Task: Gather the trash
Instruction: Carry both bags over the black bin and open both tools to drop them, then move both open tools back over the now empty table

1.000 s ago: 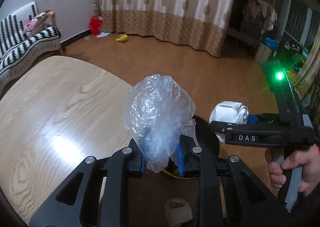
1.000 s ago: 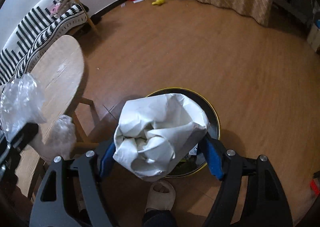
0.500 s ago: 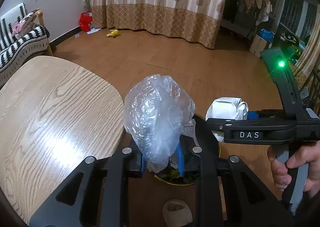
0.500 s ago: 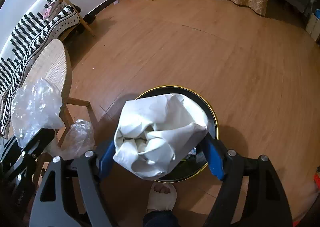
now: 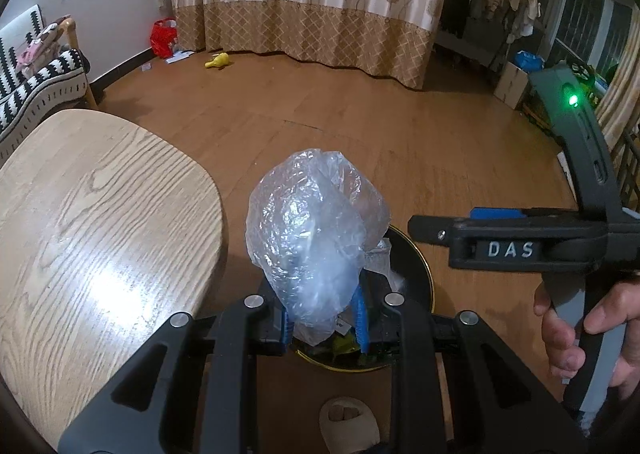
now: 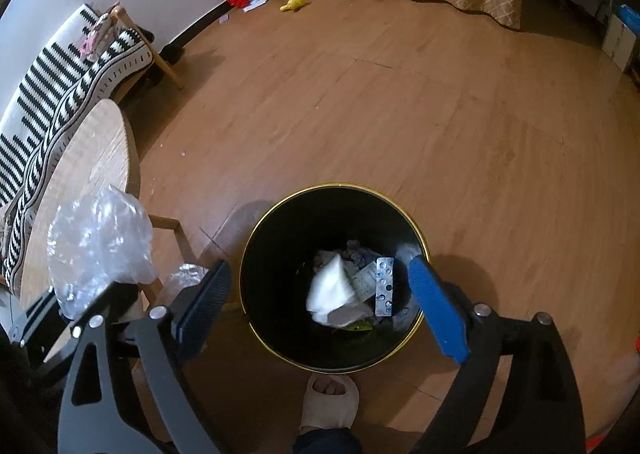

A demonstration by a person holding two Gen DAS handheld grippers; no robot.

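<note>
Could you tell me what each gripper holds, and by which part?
The left gripper pinches the crumpled clear plastic bag by its lower end. The right gripper is open and holds nothing.

Bin mouth (image 6: 256,254) seemingly unobstructed below.

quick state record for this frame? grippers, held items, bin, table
left gripper: shut on plastic bag, over the bin's near rim
right gripper: open, holding nothing, above the bin
bin: black, gold rim, on the floor beside the table
bin contents: white paper, blister pack, other scraps
table: wood
left to do: drop the bag
</note>
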